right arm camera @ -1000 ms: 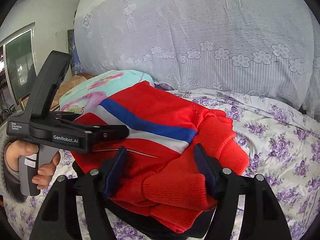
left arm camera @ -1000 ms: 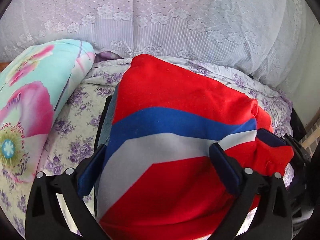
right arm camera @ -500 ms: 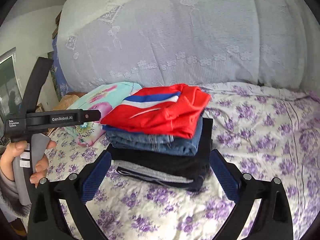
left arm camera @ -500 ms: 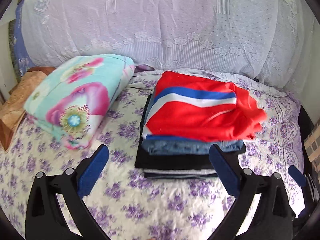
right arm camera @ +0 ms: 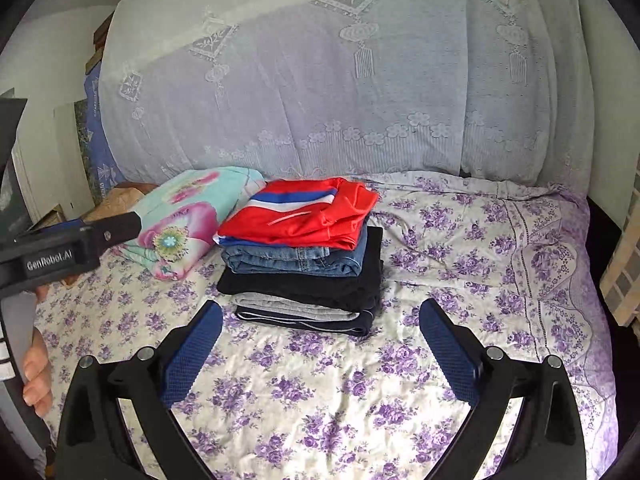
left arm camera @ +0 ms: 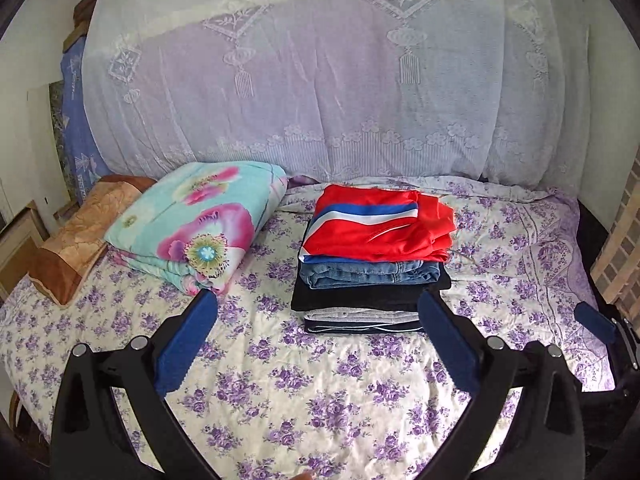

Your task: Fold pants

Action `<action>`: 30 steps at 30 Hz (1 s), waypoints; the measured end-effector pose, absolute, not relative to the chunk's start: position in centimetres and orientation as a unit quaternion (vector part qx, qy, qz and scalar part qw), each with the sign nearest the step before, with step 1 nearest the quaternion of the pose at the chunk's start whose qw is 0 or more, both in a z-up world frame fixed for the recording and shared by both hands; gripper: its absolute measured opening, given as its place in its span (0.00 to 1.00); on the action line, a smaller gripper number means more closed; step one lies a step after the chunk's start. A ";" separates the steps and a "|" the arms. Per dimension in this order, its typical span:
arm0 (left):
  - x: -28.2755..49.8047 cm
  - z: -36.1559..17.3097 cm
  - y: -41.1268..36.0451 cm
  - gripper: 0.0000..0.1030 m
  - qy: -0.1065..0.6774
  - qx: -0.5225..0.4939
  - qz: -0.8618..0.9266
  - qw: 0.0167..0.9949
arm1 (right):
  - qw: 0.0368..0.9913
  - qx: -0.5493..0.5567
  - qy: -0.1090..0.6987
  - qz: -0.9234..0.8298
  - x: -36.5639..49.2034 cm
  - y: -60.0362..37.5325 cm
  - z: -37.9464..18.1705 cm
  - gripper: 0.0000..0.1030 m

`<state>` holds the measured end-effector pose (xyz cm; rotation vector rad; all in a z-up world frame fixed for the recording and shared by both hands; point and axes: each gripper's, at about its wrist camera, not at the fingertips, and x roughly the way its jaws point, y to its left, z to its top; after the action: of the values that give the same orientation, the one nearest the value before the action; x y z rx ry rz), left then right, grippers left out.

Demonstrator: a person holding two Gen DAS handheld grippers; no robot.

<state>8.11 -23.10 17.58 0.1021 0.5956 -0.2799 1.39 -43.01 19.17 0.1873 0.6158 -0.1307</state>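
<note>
A stack of folded clothes (left arm camera: pixel 370 280) lies on the bed; it also shows in the right wrist view (right arm camera: pixel 304 268). Red pants with a blue and white stripe (left arm camera: pixel 376 228) lie folded on top (right arm camera: pixel 300 216), over jeans (left arm camera: pixel 370 272), a black piece and a grey piece. My left gripper (left arm camera: pixel 318 320) is open and empty, held back from the stack above the sheet. My right gripper (right arm camera: pixel 320 330) is open and empty, also short of the stack. The left gripper's body (right arm camera: pixel 60 248) shows at the left of the right wrist view.
A folded floral quilt (left arm camera: pixel 196 224) lies left of the stack, with a brown pillow (left arm camera: pixel 76 236) beyond it. A lace-covered pile (left arm camera: pixel 320 92) rises behind. The purple-flowered sheet (left arm camera: pixel 300 392) covers the bed. A lattice panel (left arm camera: pixel 622 256) stands at the right edge.
Both grippers have pulled back and away from the red pants, which stay on top of the stack. The view has widened from the red cloth to the whole bed.
</note>
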 end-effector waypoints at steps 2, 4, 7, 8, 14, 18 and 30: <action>6.7 18.3 -22.7 0.95 0.288 0.050 -0.130 0.948 | 0.950 0.102 0.290 -0.049 0.4 -43.0 19.9 0.96; 5.5 18.8 -22.2 0.95 0.289 0.046 -0.122 0.948 | 0.952 0.111 0.284 -0.034 -0.2 -42.9 20.3 0.96; 3.9 19.3 -21.7 0.95 0.287 0.049 -0.110 0.950 | 0.952 0.124 0.279 -0.011 -1.1 -42.5 20.7 0.96; 3.4 19.5 -21.5 0.95 0.285 0.051 -0.107 0.951 | 0.952 0.127 0.278 -0.003 -1.4 -42.4 20.7 0.96; 2.6 18.8 -20.6 0.95 0.313 0.031 -0.158 0.936 | 0.947 0.114 0.301 -0.007 -3.5 -41.0 19.9 0.96; 3.1 17.8 -19.7 0.95 0.331 0.014 -0.188 0.925 | 0.949 0.092 0.295 -0.057 -5.6 -40.0 19.6 0.96; 3.3 20.3 -16.9 0.95 0.273 0.093 -0.196 0.937 | 0.936 0.000 0.258 -0.241 -4.8 -34.4 26.4 0.96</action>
<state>3.26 -16.88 20.35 0.1906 0.5567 -0.4014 -4.79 -34.39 26.44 0.0008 0.5268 -0.4935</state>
